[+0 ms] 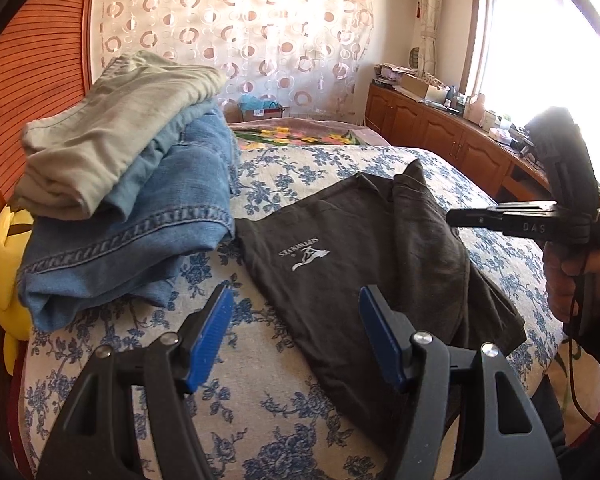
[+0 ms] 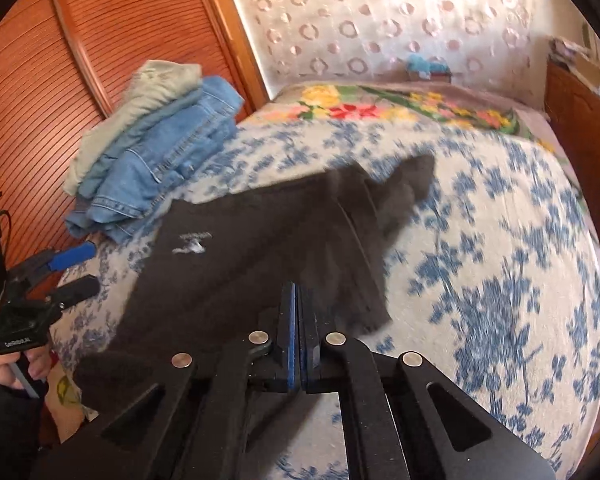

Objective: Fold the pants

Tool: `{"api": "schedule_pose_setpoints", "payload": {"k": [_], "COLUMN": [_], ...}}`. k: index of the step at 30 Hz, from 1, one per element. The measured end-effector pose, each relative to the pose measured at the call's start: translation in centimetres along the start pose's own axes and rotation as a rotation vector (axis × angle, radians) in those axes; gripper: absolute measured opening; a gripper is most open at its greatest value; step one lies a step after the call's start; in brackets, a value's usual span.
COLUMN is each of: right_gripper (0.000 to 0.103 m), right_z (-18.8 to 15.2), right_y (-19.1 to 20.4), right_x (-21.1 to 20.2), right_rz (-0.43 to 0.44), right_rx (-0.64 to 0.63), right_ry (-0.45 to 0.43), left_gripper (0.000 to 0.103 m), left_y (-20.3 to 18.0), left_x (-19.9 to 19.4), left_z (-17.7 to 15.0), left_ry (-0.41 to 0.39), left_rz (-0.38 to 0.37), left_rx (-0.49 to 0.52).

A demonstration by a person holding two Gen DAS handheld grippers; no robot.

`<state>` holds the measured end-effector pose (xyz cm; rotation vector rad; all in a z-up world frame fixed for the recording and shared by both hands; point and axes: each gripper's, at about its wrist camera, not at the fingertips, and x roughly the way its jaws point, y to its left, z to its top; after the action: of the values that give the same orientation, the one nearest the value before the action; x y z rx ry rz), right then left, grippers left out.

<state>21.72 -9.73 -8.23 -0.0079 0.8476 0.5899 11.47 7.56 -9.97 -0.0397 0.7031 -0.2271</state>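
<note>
Pants [image 1: 364, 256], dark grey with a small white logo [image 1: 310, 257], are lying flat on the bed [image 1: 112, 364], on its blue flowered sheet, and they are already looking folded along their length, with one corner sticking up at the far end. We are holding the left gripper [image 1: 296, 336] just above the near edge of the pants, and its blue pads [image 1: 210, 338] are standing well apart with nothing between them; only cloth and sheet are showing below the gap. We are holding the right gripper [image 2: 298, 332] over the right part of the pants, and its jaws are pressed together, pad against pad. No cloth is showing between them. In the left view this same gripper [image 1: 454, 218] is pointing across from the right side, above the cloth and not touching it, with our hand [image 1: 580, 280] gripping its handle. The right view is blurred, so small details of the cloth are hard to tell there. To the left of the pants, a pile of folded clothes is sitting on the bed: blue jeans [image 1: 128, 240] below and a pale green piece [image 1: 112, 132] on top. The jeans are lying just beside the pants' left edge. Beyond the sheet, a flowered blanket [image 2: 380, 108] is covering the far part of the bed.
</note>
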Motion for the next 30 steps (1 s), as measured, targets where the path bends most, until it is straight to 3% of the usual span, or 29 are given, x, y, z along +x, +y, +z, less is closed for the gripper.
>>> {"api": "schedule_pose_setpoints", "payload": {"k": [5, 6, 8, 11, 13, 21, 24, 26, 30], "right_gripper": [0.001, 0.005, 0.033, 0.039, 0.04, 0.04, 0.03, 0.014, 0.005], "right_z": [0.4, 0.4, 0.3, 0.2, 0.0, -0.2, -0.3, -0.3, -0.1], "right_y": [0.3, 0.0, -1.0, -2.5, -3.2, -4.5, -4.3, -4.0, -2.9], "right_x": [0.2, 0.3, 0.6, 1.3, 1.8, 2.6, 2.6, 2.2, 0.9], "right_rz": [-0.085, -0.096, -0.123, -0.113, -0.122, -0.021, -0.011, -0.005, -0.015], "right_rx": [-0.026, -0.024, -0.006, 0.022, 0.033, 0.119, 0.108, 0.102, 0.066], "right_ry": [-0.005, -0.001, 0.01, 0.033, 0.05, 0.09, 0.098, 0.093, 0.063], "left_gripper": [0.065, 0.065, 0.065, 0.065, 0.065, 0.065, 0.065, 0.065, 0.065], "left_y": [0.3, 0.2, 0.2, 0.1, 0.1, -0.1, -0.1, -0.1, 0.0], "left_x": [-0.2, -0.2, -0.1, 0.0, 0.0, 0.4, 0.4, 0.5, 0.4], "left_z": [-0.3, -0.3, -0.5, -0.5, -0.6, -0.6, -0.6, -0.5, -0.5], "left_ry": [-0.002, -0.001, 0.002, 0.004, 0.006, 0.016, 0.017, 0.018, 0.012], "left_rz": [0.0, 0.0, -0.001, -0.003, -0.004, -0.005, -0.005, -0.006, -0.004], "left_rx": [-0.006, -0.004, -0.002, -0.003, -0.003, 0.007, 0.008, 0.008, 0.011]}}
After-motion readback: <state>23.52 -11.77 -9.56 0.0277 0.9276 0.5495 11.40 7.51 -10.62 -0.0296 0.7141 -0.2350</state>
